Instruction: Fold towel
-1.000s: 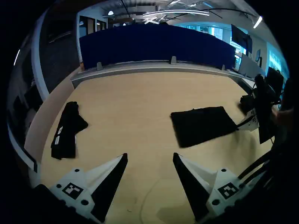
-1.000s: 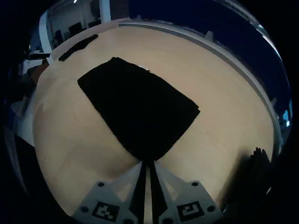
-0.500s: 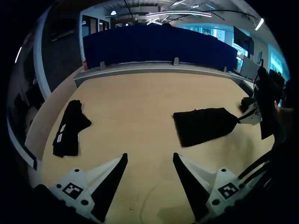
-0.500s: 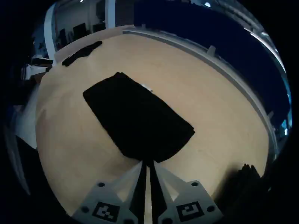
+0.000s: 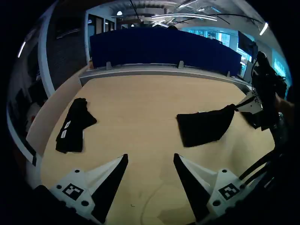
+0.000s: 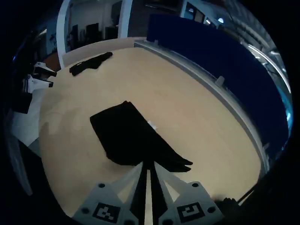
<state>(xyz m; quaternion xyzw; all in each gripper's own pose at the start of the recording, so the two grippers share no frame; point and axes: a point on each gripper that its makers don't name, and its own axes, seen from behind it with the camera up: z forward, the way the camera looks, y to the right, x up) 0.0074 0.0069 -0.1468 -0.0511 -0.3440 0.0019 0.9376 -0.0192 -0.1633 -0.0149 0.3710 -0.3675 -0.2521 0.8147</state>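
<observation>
left gripper view: low over table (image 5: 150,97), facing blue partition (image 5: 161,47), towel (image 5: 204,125) mid-distance at right | right gripper view: close above towel, looking along table | shared: towel, table, blue partition, dark cloth (image 5: 73,125)

Bare table (image 5: 146,101) was seen open between the towel (image 5: 204,125) and a crumpled cloth (image 5: 73,125), which were set well apart. The far edge was closed off by a blue partition (image 5: 165,47).

Blk towel (image 5: 204,125), 1 corner lifted, rest flat.
</observation>
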